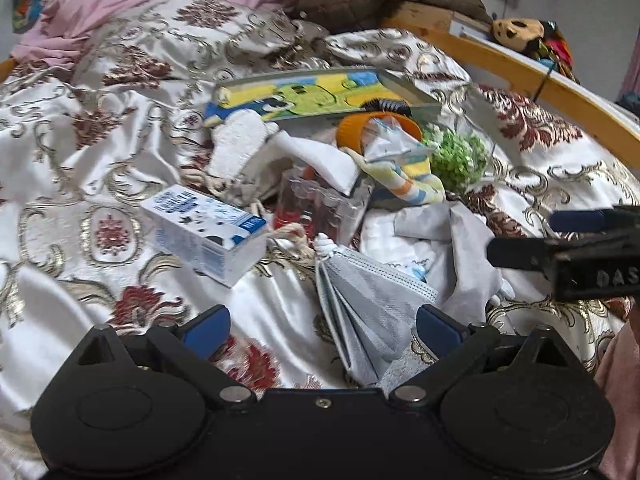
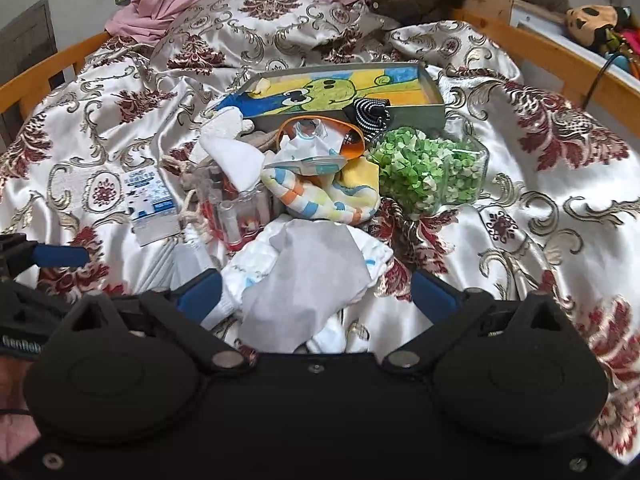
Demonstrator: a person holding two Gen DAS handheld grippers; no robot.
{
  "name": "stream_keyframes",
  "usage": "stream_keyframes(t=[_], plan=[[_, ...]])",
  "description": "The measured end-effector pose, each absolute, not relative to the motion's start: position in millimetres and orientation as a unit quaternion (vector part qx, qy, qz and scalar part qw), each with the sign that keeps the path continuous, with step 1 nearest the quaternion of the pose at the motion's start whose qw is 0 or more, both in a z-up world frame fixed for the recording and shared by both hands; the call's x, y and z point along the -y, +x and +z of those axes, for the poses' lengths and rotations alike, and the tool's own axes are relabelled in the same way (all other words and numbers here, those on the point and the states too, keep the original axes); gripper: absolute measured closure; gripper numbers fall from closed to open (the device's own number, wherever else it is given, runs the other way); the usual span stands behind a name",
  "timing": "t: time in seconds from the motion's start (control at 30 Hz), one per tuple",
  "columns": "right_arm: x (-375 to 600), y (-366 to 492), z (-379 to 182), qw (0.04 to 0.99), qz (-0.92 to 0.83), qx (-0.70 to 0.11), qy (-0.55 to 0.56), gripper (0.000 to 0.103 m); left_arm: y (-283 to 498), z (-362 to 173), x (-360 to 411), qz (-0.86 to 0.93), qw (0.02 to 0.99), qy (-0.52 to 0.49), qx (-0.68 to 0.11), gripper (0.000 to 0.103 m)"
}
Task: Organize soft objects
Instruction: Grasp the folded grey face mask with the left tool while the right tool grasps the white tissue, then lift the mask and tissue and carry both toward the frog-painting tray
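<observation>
A heap of things lies mid-bed. A grey face mask (image 1: 372, 304) lies between my left gripper's (image 1: 322, 326) open fingers. A grey cloth (image 2: 308, 276) over a white printed cloth (image 2: 256, 264) lies between my right gripper's (image 2: 316, 294) open fingers. Behind are a striped sock (image 2: 320, 200), a white cloth (image 2: 236, 156), a crumpled tissue pack (image 2: 308, 148) with an orange band (image 2: 352, 140), and a dark striped item (image 2: 370, 114). The right gripper (image 1: 560, 248) shows at the right in the left wrist view.
A cartoon-printed tray box (image 2: 344, 88) sits behind the heap. A blue-white carton (image 1: 204, 232), a clear plastic container (image 1: 320, 204) and a jar of green bits (image 2: 432, 168) lie around it. The patterned satin bedspread (image 2: 560, 220) covers the bed; wooden rails (image 2: 532, 52) edge it.
</observation>
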State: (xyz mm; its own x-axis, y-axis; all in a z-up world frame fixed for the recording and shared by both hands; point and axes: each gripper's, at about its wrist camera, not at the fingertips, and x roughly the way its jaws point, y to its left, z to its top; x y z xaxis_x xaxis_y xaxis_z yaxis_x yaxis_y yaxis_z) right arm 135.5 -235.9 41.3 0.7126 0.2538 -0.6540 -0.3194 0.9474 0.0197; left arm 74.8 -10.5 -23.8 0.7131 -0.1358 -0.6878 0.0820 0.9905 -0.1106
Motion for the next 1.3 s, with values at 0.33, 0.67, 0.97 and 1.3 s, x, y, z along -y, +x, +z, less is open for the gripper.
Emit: stream_keyframes(t=[0.33, 0.67, 0.97, 1.3], plan=[[222, 171, 19, 0.914, 0.177, -0.364, -0.037, 0.038, 99, -38, 7, -0.078, 0.911, -0.076, -0.398, 0.020], [214, 185, 1, 0.904, 0.164, -0.391, -0.048, 0.079, 106, -48, 3, -0.107, 0.899, -0.123, -0.408, 0.081], [228, 176, 12, 0.919, 0.162, -0.358, -0.026, 0.101, 95, -38, 1, -0.110, 0.909, -0.141, -0.377, 0.101], [239, 147, 48, 0.953, 0.168, -0.251, -0.013, 0.101, 76, -3, 4, -0.110, 0.941, -0.135, -0.291, 0.102]])
